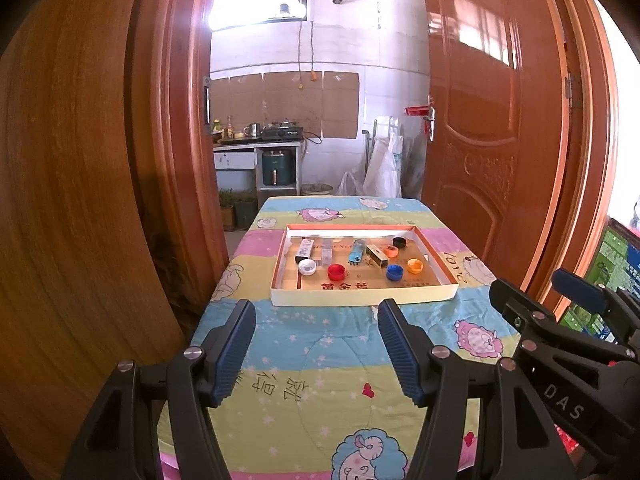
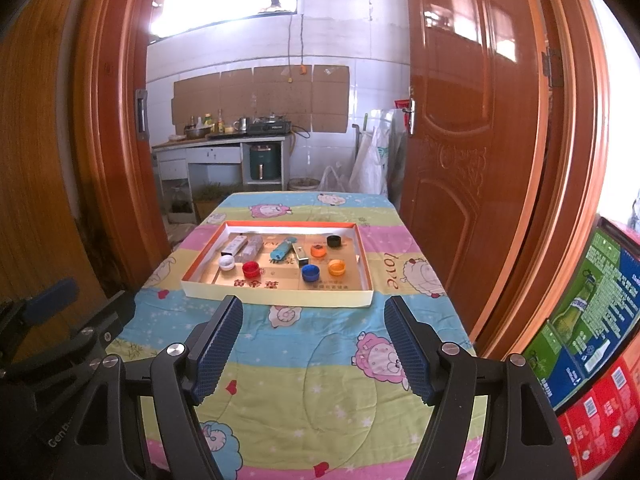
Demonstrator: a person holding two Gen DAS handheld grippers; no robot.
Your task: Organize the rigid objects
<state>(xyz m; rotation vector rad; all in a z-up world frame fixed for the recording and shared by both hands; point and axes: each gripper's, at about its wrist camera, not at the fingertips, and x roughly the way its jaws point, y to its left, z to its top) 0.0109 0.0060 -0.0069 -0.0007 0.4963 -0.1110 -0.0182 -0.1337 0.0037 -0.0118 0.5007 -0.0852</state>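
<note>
A shallow cardboard tray (image 1: 360, 300) (image 2: 276, 295) lies on the quilt-covered table. Inside it are several bottle caps: white (image 1: 307, 267), red (image 1: 336, 271) (image 2: 251, 269), blue (image 1: 395, 272) (image 2: 311, 273), orange (image 1: 415, 266) (image 2: 337, 267), black (image 1: 399, 242) (image 2: 334, 241). A blue lighter (image 1: 357, 251) (image 2: 282, 249) and small boxes (image 1: 305, 249) (image 2: 235, 245) lie at the tray's back. My left gripper (image 1: 316, 316) hangs open over the near table, short of the tray. My right gripper (image 2: 314, 312) is open too, just before the tray's front wall. Both hold nothing.
The table wears a pastel cartoon quilt (image 1: 320, 360). Wooden door panels (image 1: 80, 200) (image 2: 460, 160) flank it on both sides. Printed cartons (image 2: 592, 320) stack at the right. A kitchen counter with a stove (image 1: 276, 132) stands beyond the far edge.
</note>
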